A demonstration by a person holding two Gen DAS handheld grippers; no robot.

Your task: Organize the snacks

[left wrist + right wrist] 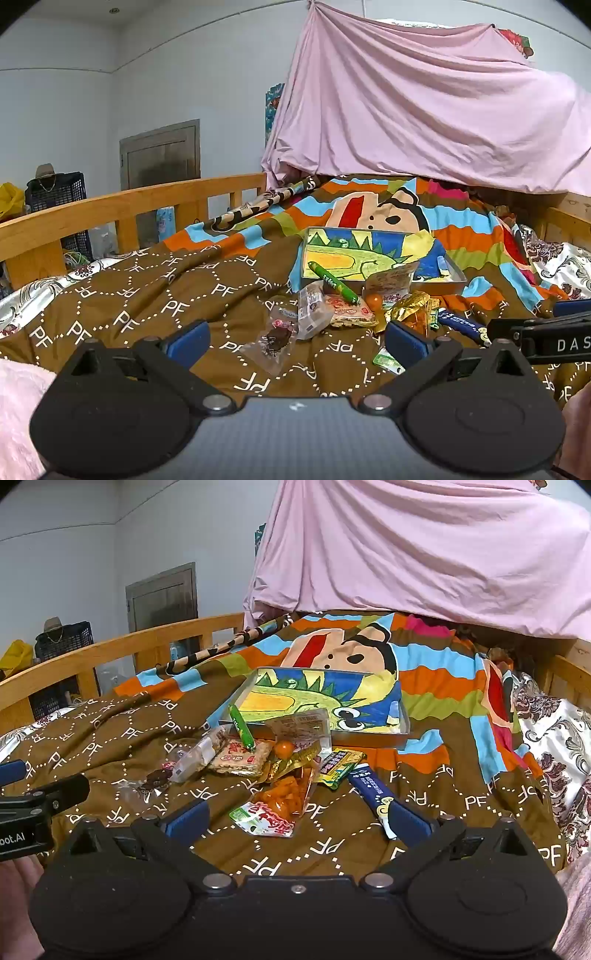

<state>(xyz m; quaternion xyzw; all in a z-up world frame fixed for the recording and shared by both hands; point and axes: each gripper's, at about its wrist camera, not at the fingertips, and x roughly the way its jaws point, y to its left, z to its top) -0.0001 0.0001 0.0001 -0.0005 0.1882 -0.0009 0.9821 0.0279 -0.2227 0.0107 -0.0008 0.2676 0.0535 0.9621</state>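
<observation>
A pile of snack packets lies on a brown bedspread in front of a shallow tin tray [456, 282] [369, 736] with a dinosaur drawing. A green sausage stick [334, 282] [242, 727] leans on the tray's front rim. Beside it are a cracker pack [238, 762], a clear cake wrapper [312, 314], an orange-chip bag [282, 803], a gold packet [408, 308] and a blue bar [371, 788]. My left gripper [295, 341] is open and empty, just short of the pile. My right gripper [297, 821] is open and empty, with the orange-chip bag between its fingers.
A wooden bed rail [122, 206] runs along the left. A pink sheet [424, 103] hangs behind the bed. A dark crate [59, 192] with a hat stands beyond the rail. A floral white cover [554, 731] lies at the right.
</observation>
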